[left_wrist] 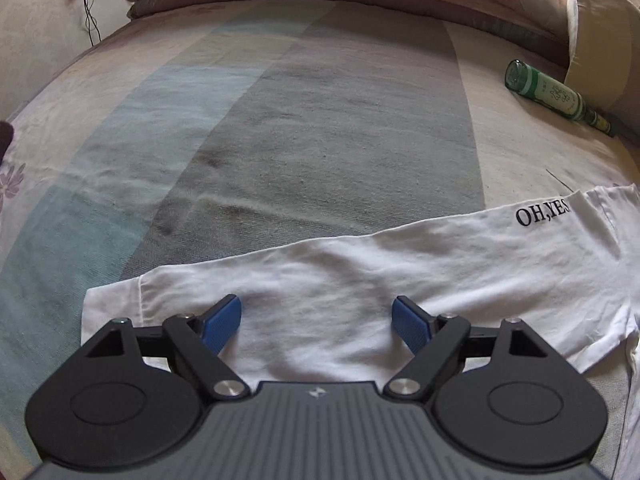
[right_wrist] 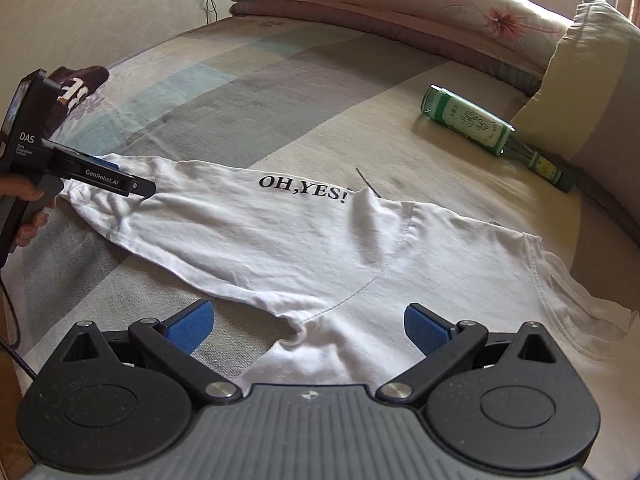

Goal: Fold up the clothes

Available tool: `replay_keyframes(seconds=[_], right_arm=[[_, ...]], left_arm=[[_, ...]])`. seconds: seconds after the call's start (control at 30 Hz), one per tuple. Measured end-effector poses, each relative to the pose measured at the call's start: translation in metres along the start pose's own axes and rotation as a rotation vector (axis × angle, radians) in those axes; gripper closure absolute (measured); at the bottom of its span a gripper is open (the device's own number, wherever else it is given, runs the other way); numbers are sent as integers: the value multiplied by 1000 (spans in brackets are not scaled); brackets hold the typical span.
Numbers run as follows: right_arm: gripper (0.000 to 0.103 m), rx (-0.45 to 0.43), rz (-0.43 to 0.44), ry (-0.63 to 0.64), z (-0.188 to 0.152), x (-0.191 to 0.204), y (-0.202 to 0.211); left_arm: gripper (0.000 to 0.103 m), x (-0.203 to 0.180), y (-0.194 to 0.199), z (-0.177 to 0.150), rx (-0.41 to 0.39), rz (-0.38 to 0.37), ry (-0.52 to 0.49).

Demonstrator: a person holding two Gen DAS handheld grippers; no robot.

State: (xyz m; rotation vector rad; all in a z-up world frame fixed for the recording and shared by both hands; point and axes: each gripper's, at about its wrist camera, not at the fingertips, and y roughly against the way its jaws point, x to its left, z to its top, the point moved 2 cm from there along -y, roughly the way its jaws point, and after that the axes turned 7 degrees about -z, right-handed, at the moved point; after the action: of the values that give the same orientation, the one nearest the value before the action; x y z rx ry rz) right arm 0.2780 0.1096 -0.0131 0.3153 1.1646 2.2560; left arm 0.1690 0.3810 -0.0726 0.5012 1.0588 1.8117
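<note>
A white T-shirt printed "OH,YES!" lies partly folded on the bed; it also shows in the left wrist view. My left gripper is open, its blue pads just above the shirt's left end, holding nothing. It also shows from the side in the right wrist view, over the shirt's far left end. My right gripper is open over the shirt's near edge by the sleeve seam, with no cloth between its pads.
A green glass bottle lies on the bed at the right, also in the left wrist view. Folded quilts and a pillow lie at the back. A dark brown garment lies at the left.
</note>
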Motion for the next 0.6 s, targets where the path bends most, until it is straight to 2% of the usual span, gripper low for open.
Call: replay_keyframes(seconds=[0.07,0.1,0.37,0.5,0.6], right_arm=[[0,7,-3,3,1,1,-1],[0,10,-5,5,1,2,-2],[0,66,-76,-30,-9,-8,-3],[0,110,-122,-75,-21,-15,-1],[0,124,-140,-93,-31,-21,6]], left_arm=[[18,17,3,-6,-8,12,49],[15,13,4,-6,-10,4,37],[18,-21,14,-1,-21,-59,-56],[17,-75,6,-10,-31,-124,-248],[14,-84,-2,-22,-18,-139,-301]])
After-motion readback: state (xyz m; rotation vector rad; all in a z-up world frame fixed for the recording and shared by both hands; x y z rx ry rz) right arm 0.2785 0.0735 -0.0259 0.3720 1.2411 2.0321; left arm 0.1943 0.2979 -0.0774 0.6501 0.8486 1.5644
